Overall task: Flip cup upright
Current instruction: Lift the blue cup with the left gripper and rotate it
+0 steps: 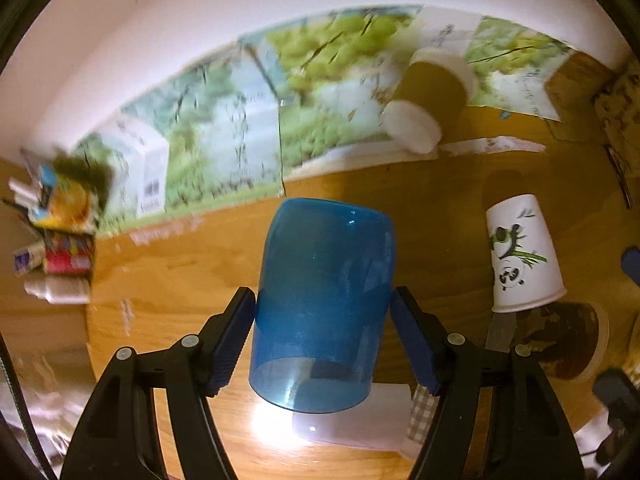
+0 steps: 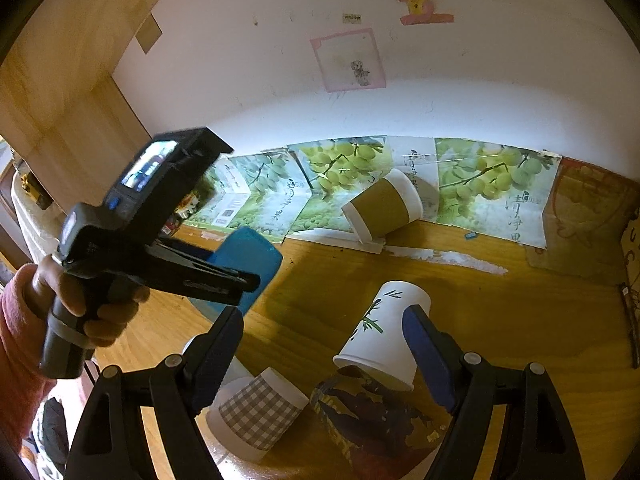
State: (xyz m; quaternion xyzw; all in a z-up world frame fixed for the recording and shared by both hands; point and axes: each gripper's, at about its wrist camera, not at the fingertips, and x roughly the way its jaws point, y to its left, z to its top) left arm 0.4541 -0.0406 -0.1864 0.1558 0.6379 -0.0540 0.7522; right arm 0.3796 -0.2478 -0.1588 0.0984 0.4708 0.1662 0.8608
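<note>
Left wrist view, left gripper (image 1: 322, 332): we see our two black fingers (image 1: 232, 340) pressed against the sides of a translucent blue plastic cup (image 1: 320, 304), clamping it near its open end.
Left wrist view, cup position: the blue cup is held above the wooden bench (image 1: 432, 216), closed base pointing away from us, open mouth toward the camera and tilted down.
Left wrist view, surroundings: a white paper cup with a panda print (image 1: 520, 256) stands mouth-down to the right; a brown paper cup with white rims (image 1: 432, 92) lies tilted against the grape-printed cartons (image 1: 224, 120) along the wall.
Right wrist view, right gripper (image 2: 328, 354): our fingers (image 2: 428, 356) are spread wide and hold nothing; they hover over the bench.
Right wrist view, left hand (image 2: 84, 304): our hand in a pink sleeve grips the handle of the left gripper, which points right and away, level with the blue cup held at its tip.
Right wrist view, nearby things: the panda cup leans on a dark patterned paper cup (image 2: 372, 412); a grey checked paper cup (image 2: 256, 412) lies just beside it.
</note>
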